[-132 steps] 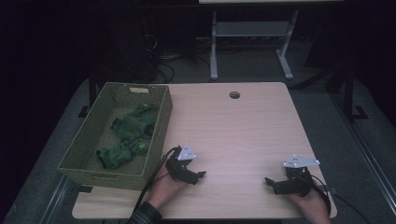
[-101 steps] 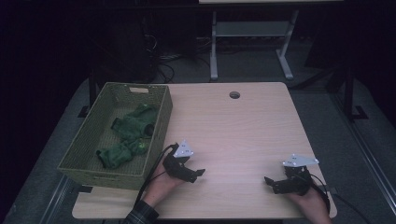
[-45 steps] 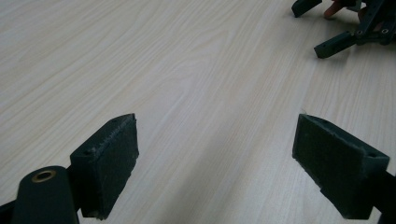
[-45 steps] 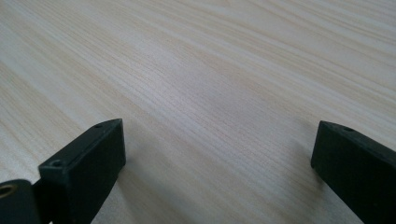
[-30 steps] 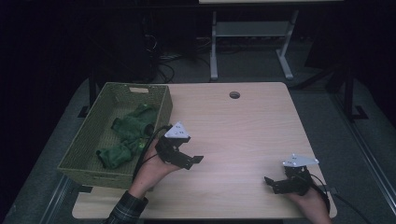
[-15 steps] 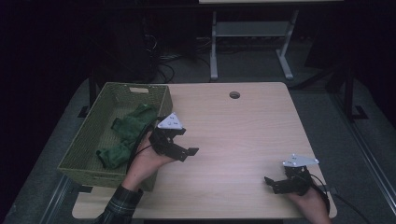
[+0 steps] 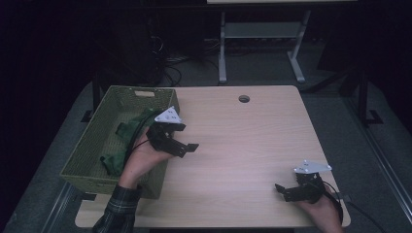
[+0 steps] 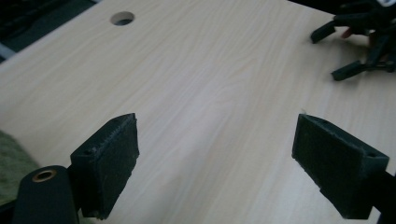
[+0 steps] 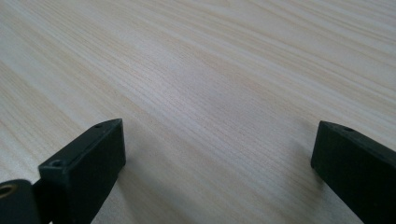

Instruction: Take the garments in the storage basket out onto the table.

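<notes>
- While the left hand-held gripper (image 7: 187, 143) is hovering at centre-left of the high view, just above the right wall of the woven basket (image 7: 87, 148), the green cloth (image 7: 127, 131) is lying inside that basket, directly to the picture-left of the tool. The cloth's long axis is running from lower left to upper right along the basket. The jaws are pointing the other way, toward picture-right over the bare counter (image 7: 243, 145), so I judge the hand will need turning back before any reach. The right hand-held gripper (image 7: 281, 190) is resting at lower right, well apart from the basket, making the left one clearly nearer.
- Looking along the left hand-held gripper (image 8: 215, 168) in its own view, its jaws are standing wide apart with nothing between them, facing pale wood; a sliver of the basket's green weave (image 8: 11, 163) is showing at the lower left edge, behind the jaws.
- Looking along the right hand-held gripper (image 9: 219, 172) in its own view, its jaws are likewise gaping wide and holding nothing, just above the wood grain.
</notes>
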